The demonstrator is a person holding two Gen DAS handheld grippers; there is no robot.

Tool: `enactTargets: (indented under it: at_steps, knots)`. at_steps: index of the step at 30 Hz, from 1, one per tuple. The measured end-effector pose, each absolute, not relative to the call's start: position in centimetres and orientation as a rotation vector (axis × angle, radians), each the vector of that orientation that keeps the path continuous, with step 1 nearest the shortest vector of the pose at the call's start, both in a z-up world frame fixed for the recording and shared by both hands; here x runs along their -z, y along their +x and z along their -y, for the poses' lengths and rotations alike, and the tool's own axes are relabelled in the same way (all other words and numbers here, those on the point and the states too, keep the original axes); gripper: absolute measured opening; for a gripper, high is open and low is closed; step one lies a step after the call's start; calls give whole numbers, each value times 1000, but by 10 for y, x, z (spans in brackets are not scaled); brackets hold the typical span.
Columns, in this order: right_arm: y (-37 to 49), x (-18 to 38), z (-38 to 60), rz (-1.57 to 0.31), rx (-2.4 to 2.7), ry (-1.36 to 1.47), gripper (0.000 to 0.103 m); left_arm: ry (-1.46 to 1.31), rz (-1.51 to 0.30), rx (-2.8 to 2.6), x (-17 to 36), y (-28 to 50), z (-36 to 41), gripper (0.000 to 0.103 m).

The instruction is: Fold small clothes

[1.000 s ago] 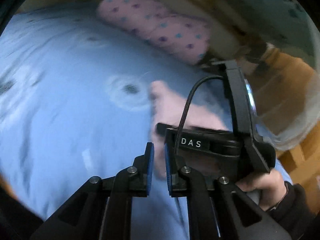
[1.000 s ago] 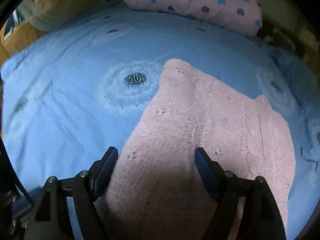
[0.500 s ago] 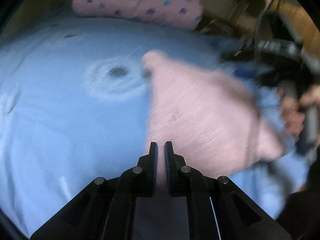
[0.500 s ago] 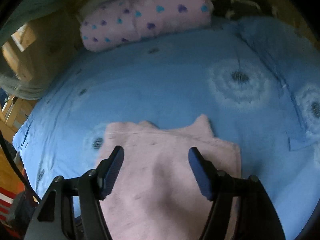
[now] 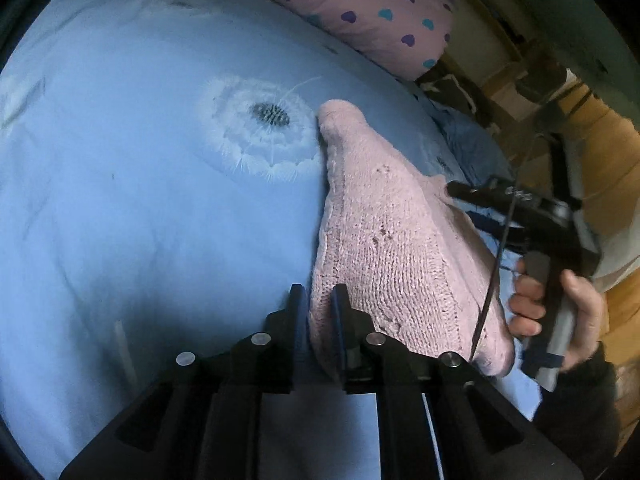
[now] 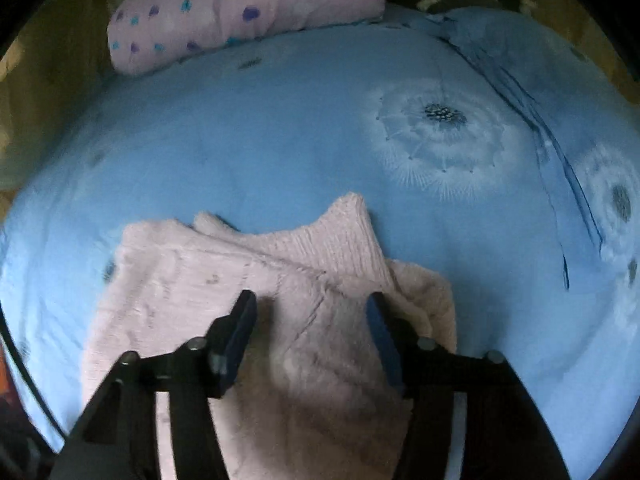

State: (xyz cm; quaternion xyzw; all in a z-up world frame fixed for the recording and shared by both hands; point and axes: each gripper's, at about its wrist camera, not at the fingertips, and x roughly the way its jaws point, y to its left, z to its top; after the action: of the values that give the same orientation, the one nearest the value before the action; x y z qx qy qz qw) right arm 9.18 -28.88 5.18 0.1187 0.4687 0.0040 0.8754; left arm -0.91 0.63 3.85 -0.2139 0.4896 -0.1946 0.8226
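A small pink knitted garment (image 5: 384, 240) lies on a blue bedsheet (image 5: 140, 200). In the left wrist view my left gripper (image 5: 318, 304) is shut on the garment's near edge, cloth pinched between the fingers. The right gripper's body and the hand holding it (image 5: 560, 304) show at the right of that view, at the garment's far side. In the right wrist view my right gripper (image 6: 310, 320) is open, its jaws wide apart just above the garment (image 6: 200, 280), which lies partly folded over with a pointed corner (image 6: 352, 220) sticking out.
A pink pillow with heart spots (image 5: 360, 4) (image 6: 240, 8) lies at the head of the bed. The sheet (image 6: 280, 120) has dandelion prints (image 5: 264, 128) (image 6: 440, 136). Wooden furniture (image 5: 600, 140) stands beyond the bed's right edge.
The left gripper pulled the garment's edge across and now holds it lower over the sheet. The right gripper stays open and swung round over the garment, which now lies folded.
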Motion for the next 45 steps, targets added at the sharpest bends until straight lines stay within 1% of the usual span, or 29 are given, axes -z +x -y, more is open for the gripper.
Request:
enactTargets:
  at_steps: [1,4,7,9,12,13,14,15,17,19,21,24,28,29,30,34,36,37,38,39,41,45]
  knots:
    - [85,-58,286,-967,-8,233,68,-435,-1030,413,-42,-10,-6,0]
    - [58,-78,278,-972,-51,166,69,-387,-968,421,-56,-7,-4,0]
    - [26,-86,280,-933,-80,162,75,-384,-899,441,-70,-12,-12,0]
    - [17,-77,285,-966,-124,164,75,-399,-864,446,-76,-11,-18,0]
    - [21,-33,299,-1098,-101,137,75,-410,-853,481,-80,-8,-21,1]
    - [24,-19,311,-1122,-85,179,84,-414,-857,492,-80,-7,-20,2]
    - [26,-12,323,-1121,-84,260,96,-415,-860,503,-80,-5,-19,5]
    - [28,-4,338,-1129,-85,378,100,-409,-861,512,-81,-5,-16,7]
    - [29,-2,350,-1108,-87,471,101,-395,-861,536,-82,-6,-10,12]
    - [28,-4,350,-1080,-82,459,101,-375,-885,559,-84,-2,-2,15]
    - [29,-8,347,-1061,-82,403,101,-332,-900,592,-90,-2,4,15]
    - [24,-19,346,-1005,-83,368,101,-293,-807,574,-101,-7,3,15]
    - [24,-29,359,-986,-61,390,101,-332,-773,580,-105,-1,-6,16]
    - [25,-28,363,-983,-57,411,101,-340,-780,569,-104,3,-7,19]
    - [25,-27,367,-987,-57,431,101,-351,-793,568,-101,7,-8,19]
    - [30,-2,373,-1066,-120,536,103,-413,-924,617,-77,33,-5,19]
    - [33,-1,372,-1058,-131,523,103,-435,-971,589,-66,49,-7,26]
    - [36,-1,371,-1063,-142,516,103,-455,-1004,583,-60,57,-8,43]
    - [38,0,371,-1067,-151,521,103,-495,-1072,575,-49,69,-10,64]
    - [41,1,372,-1074,-157,531,103,-524,-1130,573,-41,78,-11,70]
    - [46,1,375,-1082,-157,561,103,-582,-1196,579,-29,93,-14,72]
    - [62,4,372,-1102,-173,595,103,-659,-1237,654,-22,112,-6,72]
